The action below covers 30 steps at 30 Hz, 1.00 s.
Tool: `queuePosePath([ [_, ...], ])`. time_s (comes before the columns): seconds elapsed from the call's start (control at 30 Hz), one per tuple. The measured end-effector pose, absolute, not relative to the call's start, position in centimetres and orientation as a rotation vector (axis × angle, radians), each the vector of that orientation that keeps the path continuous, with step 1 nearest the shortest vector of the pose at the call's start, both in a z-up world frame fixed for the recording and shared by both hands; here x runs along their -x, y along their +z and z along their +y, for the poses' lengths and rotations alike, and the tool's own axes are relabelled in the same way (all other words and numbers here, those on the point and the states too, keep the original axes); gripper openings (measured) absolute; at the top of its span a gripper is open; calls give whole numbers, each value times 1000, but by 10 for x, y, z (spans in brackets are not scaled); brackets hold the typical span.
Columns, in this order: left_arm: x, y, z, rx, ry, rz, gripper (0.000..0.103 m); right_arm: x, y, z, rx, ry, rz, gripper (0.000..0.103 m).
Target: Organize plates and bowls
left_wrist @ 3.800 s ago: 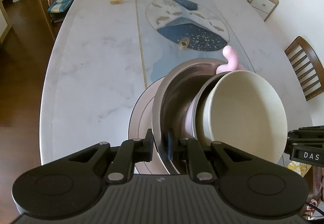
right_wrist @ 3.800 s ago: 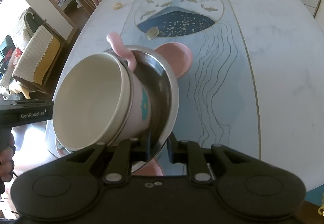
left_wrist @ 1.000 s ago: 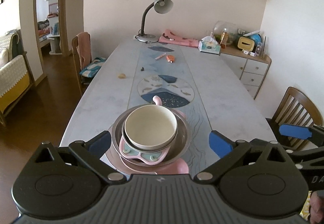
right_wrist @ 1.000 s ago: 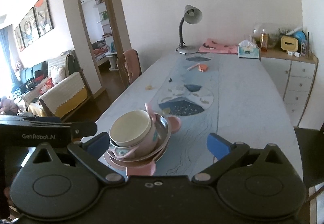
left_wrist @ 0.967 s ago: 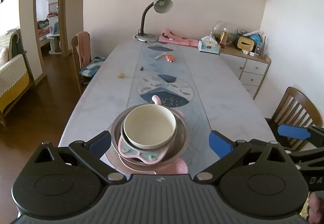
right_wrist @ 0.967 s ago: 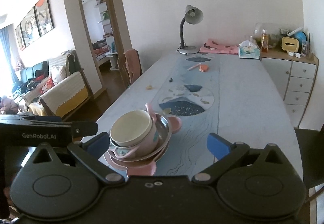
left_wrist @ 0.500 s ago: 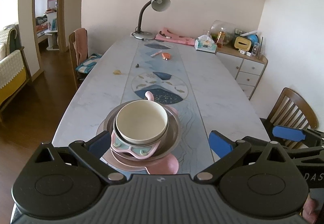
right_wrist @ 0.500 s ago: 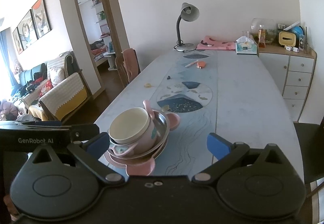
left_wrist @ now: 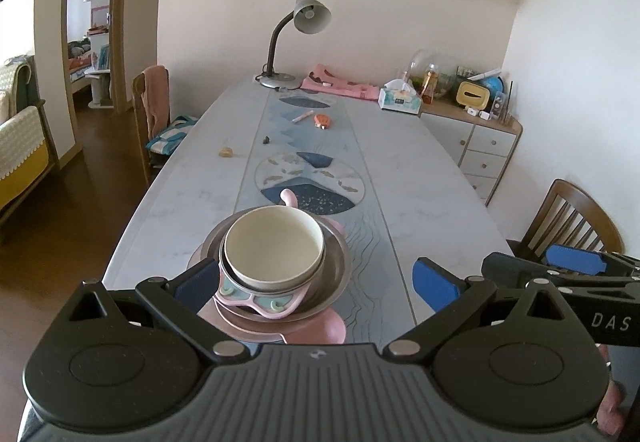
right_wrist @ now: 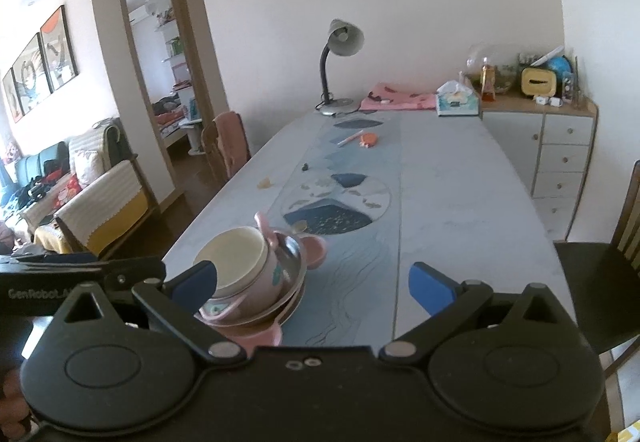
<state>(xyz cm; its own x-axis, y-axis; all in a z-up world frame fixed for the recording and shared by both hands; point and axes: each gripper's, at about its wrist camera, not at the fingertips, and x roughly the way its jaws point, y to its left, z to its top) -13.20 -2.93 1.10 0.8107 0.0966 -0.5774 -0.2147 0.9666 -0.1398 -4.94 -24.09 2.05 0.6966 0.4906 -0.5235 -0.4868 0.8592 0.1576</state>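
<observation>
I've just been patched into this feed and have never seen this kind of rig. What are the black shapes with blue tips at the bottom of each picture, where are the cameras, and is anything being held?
There is no robot arm here. A person holds a handheld two-finger gripper in each hand, and each gripper carries a fisheye camera looking forward along its fingers. The black shapes are the gripper bodies; the blue tips are the finger pads.

One picture looks out from the left gripper, the other from the right gripper. Both are open and hold nothing.

Ahead, near the close end of the long marble table, stands a stack of dishes: a cream bowl nested in a pink cup with a handle, inside a metal bowl, on pink plates. Farther off are a desk lamp, a tissue box and small items.
</observation>
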Motion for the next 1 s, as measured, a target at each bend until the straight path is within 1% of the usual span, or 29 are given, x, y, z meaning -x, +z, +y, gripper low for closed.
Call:
queuePosePath([
  [0.47,133,12,-33,202,185,603,103,50,22,-242,-8,558,588,103],
  [1.0,124,4,-38,220,188,650,103,41,20,-243,7,571,625,103],
])
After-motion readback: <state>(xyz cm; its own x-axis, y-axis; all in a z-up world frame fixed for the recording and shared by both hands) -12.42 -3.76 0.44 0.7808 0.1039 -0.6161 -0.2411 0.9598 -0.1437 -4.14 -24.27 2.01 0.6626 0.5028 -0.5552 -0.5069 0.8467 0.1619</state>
